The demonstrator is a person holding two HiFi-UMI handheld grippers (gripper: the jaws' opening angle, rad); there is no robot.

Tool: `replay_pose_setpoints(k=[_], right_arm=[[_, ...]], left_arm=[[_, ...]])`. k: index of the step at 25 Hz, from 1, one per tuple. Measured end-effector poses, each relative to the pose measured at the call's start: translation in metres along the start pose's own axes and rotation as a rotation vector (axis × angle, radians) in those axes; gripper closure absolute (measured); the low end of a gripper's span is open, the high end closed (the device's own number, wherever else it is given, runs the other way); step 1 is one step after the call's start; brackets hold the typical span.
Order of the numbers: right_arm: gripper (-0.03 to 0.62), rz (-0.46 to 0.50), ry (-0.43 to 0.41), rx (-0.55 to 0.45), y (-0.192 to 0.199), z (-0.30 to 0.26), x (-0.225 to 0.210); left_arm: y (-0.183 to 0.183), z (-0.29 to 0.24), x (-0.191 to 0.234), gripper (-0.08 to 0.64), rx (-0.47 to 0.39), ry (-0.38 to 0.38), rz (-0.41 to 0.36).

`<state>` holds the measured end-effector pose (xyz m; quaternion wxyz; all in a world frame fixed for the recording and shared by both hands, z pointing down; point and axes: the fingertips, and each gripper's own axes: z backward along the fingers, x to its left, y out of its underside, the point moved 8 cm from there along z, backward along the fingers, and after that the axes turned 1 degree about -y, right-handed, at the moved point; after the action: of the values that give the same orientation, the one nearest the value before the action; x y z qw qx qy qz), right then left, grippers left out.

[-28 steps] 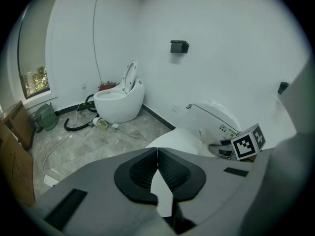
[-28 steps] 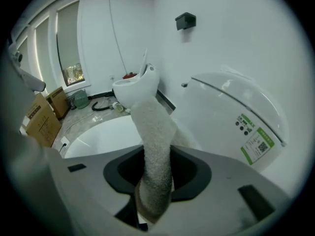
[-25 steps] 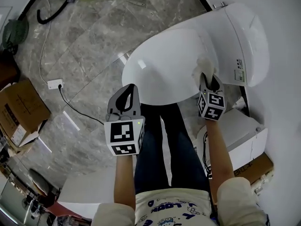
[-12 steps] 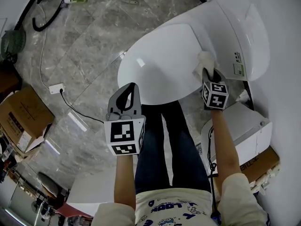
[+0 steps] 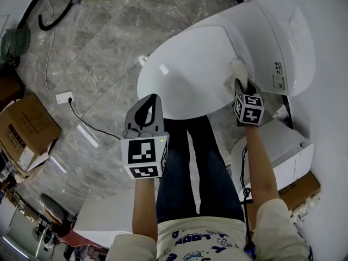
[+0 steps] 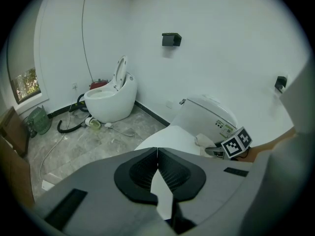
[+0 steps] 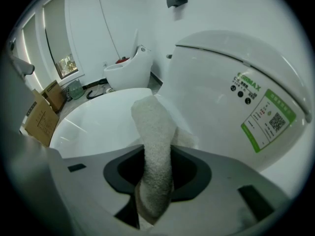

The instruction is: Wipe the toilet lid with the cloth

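The closed white toilet lid point(image 5: 187, 69) lies below me, with the cloth point(image 5: 237, 69) resting on its right rear part near the tank. My right gripper point(image 5: 243, 87) is shut on the cloth point(image 7: 155, 146), which sticks out between the jaws and touches the lid point(image 7: 98, 122). My left gripper point(image 5: 144, 113) hovers off the lid's front edge, above the floor, shut and holding nothing. In the left gripper view its jaws point(image 6: 157, 168) meet, and beyond them I see the lid point(image 6: 167, 139) and the right gripper's marker cube point(image 6: 237, 142).
The toilet tank point(image 5: 283, 42) bears a green-edged label point(image 7: 268, 122). A second toilet point(image 6: 110, 97) with its lid up stands by the far wall. Cardboard boxes point(image 5: 24, 129), a cable with a socket point(image 5: 64, 97) and a white cabinet point(image 5: 277, 156) surround me on the grey floor.
The right gripper has carried the cloth a little further back along the lid's right side, towards the tank. The left gripper has stayed where it was.
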<state>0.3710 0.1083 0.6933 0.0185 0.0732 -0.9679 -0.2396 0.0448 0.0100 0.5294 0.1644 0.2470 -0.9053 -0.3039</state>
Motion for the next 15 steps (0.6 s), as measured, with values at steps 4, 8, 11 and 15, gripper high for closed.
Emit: replay_pose_setpoints(k=[4, 8, 11, 15], right_arm=[[0.469, -0.007, 0.008, 0.002, 0.002, 0.001, 0.004], [0.469, -0.001, 0.004, 0.009, 0.006, 0.002, 0.013], [0.469, 0.015, -0.005, 0.014, 0.012, 0.004, 0.025], [0.469, 0.025, -0.019, 0.019, 0.021, 0.007, 0.044]], left_arm=[[0.005, 0.004, 0.003, 0.555, -0.003, -0.006, 0.013], [0.011, 0.008, 0.008, 0.555, -0.004, -0.015, 0.026], [0.016, 0.013, 0.012, 0.555, -0.007, -0.021, 0.035], [0.022, 0.020, 0.018, 0.555, -0.012, -0.032, 0.050]])
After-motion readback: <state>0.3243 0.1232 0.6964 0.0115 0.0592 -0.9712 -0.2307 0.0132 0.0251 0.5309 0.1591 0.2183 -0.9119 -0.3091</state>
